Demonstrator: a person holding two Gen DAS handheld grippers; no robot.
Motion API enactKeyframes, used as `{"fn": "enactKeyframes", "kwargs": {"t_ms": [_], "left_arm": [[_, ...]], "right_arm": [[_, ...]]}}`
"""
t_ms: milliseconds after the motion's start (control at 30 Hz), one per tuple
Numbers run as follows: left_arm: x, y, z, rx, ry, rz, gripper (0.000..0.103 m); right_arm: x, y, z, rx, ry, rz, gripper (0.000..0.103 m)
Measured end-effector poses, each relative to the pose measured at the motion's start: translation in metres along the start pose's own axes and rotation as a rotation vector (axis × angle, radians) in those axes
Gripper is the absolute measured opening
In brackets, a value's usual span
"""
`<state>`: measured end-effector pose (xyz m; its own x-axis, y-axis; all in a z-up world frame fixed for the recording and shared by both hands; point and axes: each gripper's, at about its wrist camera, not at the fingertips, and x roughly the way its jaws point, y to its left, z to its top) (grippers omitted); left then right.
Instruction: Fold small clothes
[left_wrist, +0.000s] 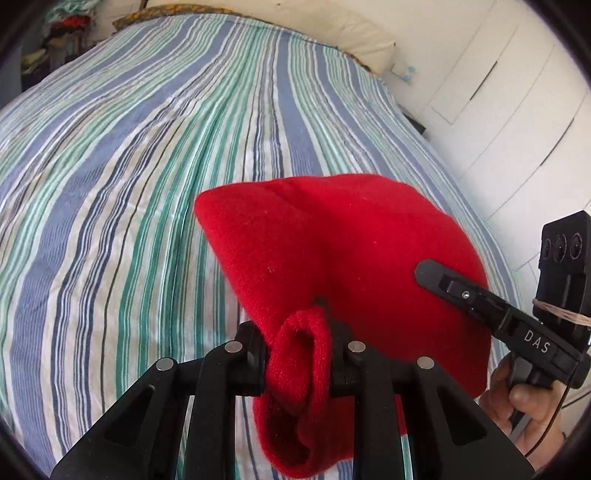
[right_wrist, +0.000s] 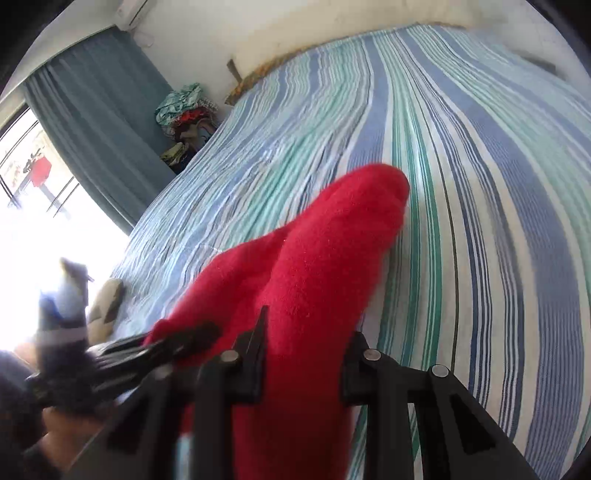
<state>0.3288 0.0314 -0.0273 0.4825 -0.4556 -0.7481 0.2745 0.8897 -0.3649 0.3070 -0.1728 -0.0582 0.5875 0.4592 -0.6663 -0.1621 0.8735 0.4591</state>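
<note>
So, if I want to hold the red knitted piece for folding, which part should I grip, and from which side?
Probably its near edge, from the near side, as both grippers do now. The left gripper is shut on a bunched roll of the red knitted piece, the right gripper on another part. The far end hangs free over the striped bed.

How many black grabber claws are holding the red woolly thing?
2. The left gripper pinches a bunched edge of the red knit garment near the camera; the right gripper clamps another part, above the striped bed.
</note>
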Motion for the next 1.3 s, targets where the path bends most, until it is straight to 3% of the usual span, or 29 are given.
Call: {"fn": "enactKeyframes", "kwargs": {"t_ms": [133,167,200,233,300,367,433,500,533,700,900,1100,1300], "left_arm": [[-0.018,-0.012,0.007,0.023,0.007,0.003,0.027],[-0.014,-0.012,0.0,0.032,0.037,0.025,0.038],[-0.006,-0.01,-0.01,0.035,0.081,0.055,0.054],[0.003,-0.006,-0.026,0.039,0.125,0.096,0.059],[0.008,0.002,-0.066,0.07,0.186,0.183,0.056],[-0.009,0.004,-0.102,0.102,0.167,0.224,0.058],[-0.038,-0.001,-0.134,0.12,0.118,0.267,0.069],[-0.067,-0.012,-0.16,0.145,0.054,0.335,0.094],[-0.081,-0.019,-0.17,0.161,0.018,0.371,0.097],[-0.123,-0.047,-0.204,0.199,-0.063,0.489,0.102],[-0.141,-0.071,-0.204,0.21,-0.089,0.6,0.102],[-0.158,-0.082,-0.204,0.177,-0.093,0.551,0.102],[-0.165,-0.086,-0.206,0.166,-0.089,0.55,0.102]], "right_arm": [[-0.038,0.017,0.025,-0.013,-0.047,0.025,0.029],[-0.041,0.015,0.026,0.008,-0.036,0.031,0.03],[-0.042,0.012,0.024,0.027,-0.018,0.03,0.035],[-0.04,0.008,0.018,0.038,0.011,0.016,0.038],[-0.035,-0.005,-0.006,0.056,0.093,-0.055,0.051],[-0.035,-0.02,-0.04,0.068,0.179,-0.142,0.062],[-0.053,-0.031,-0.076,0.035,0.213,-0.242,0.065],[-0.077,-0.027,-0.108,-0.014,0.209,-0.325,0.081],[-0.091,-0.022,-0.121,-0.029,0.201,-0.357,0.084],[-0.151,0.025,-0.163,-0.078,0.151,-0.472,0.092],[-0.186,0.071,-0.185,-0.132,0.092,-0.58,0.094],[-0.205,0.088,-0.188,-0.181,0.055,-0.649,0.094],[-0.217,0.097,-0.191,-0.197,0.038,-0.656,0.094]]}}
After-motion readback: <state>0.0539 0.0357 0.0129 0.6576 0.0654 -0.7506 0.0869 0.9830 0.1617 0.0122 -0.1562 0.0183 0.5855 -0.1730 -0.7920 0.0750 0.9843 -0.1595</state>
